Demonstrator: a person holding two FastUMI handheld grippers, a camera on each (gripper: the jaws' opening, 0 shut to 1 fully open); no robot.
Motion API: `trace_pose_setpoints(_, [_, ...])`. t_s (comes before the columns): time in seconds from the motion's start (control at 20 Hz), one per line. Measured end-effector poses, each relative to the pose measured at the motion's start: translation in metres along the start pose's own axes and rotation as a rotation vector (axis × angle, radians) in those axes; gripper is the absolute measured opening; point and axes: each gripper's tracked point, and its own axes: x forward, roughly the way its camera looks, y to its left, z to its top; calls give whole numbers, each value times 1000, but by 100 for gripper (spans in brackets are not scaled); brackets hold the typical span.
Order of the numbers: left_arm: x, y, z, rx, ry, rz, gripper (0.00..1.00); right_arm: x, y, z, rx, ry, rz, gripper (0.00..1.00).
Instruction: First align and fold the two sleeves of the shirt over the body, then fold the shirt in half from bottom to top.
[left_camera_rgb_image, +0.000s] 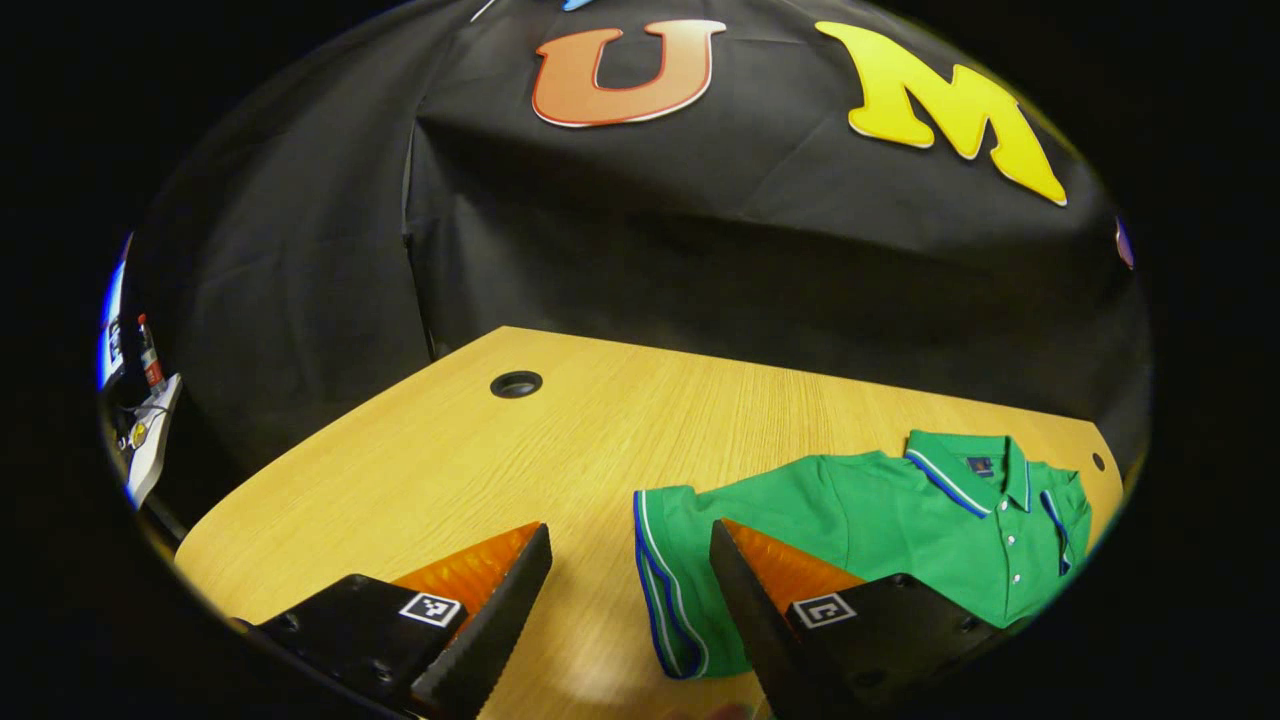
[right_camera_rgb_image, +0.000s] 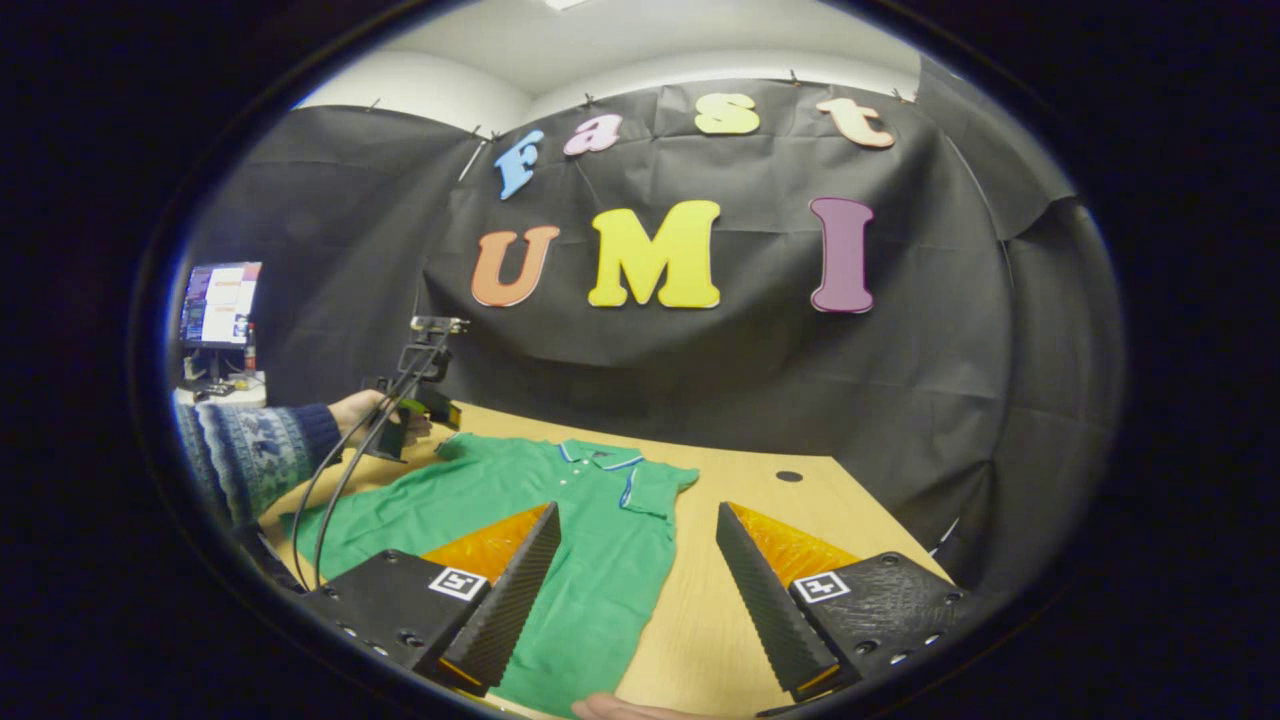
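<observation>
A green polo shirt (left_camera_rgb_image: 880, 520) with blue and white trim lies flat on the wooden table (left_camera_rgb_image: 420, 470), collar (left_camera_rgb_image: 965, 470) to the far right. Its near sleeve (left_camera_rgb_image: 675, 570) spreads out just ahead of my left gripper (left_camera_rgb_image: 630, 528), which stands open above the table with nothing between its fingers. In the right gripper view the shirt (right_camera_rgb_image: 560, 520) stretches from the collar (right_camera_rgb_image: 600, 455) toward me. My right gripper (right_camera_rgb_image: 638, 508) hangs open over the shirt's right edge, holding nothing. Farther off, a hand holds the left gripper (right_camera_rgb_image: 420, 400) by the shirt's other sleeve.
The table has a cable hole (left_camera_rgb_image: 516, 384) at the back left and another cable hole (right_camera_rgb_image: 789, 476) at the back right. A patterned sleeve (right_camera_rgb_image: 250, 450) reaches in from the left. A monitor (right_camera_rgb_image: 220, 300) stands beyond the table. Bare wood lies right of the shirt.
</observation>
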Motion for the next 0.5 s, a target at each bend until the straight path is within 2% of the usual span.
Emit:
trace_pose_setpoints(0.1, [9,-6,-16,-5,59,-14,100,-1,0,-1,-15,3,0,96])
trace_pose_setpoints(0.25, [11,-6,-18,1,65,2,99,0,8,-2,18,10,25,95])
trace_pose_setpoints(0.3, [10,-6,-18,3,68,-7,89,1,10,-6,36,23,39,95])
trace_pose_setpoints(0.35, [9,-7,-17,4,64,-10,84,2,13,-8,44,32,52,95])
trace_pose_setpoints(0.45, [12,-13,-15,-9,61,-38,53,0,9,-6,40,31,46,96])
trace_pose_setpoints(0.5, [12,-17,-14,-20,61,-49,24,0,8,-5,36,24,44,96])
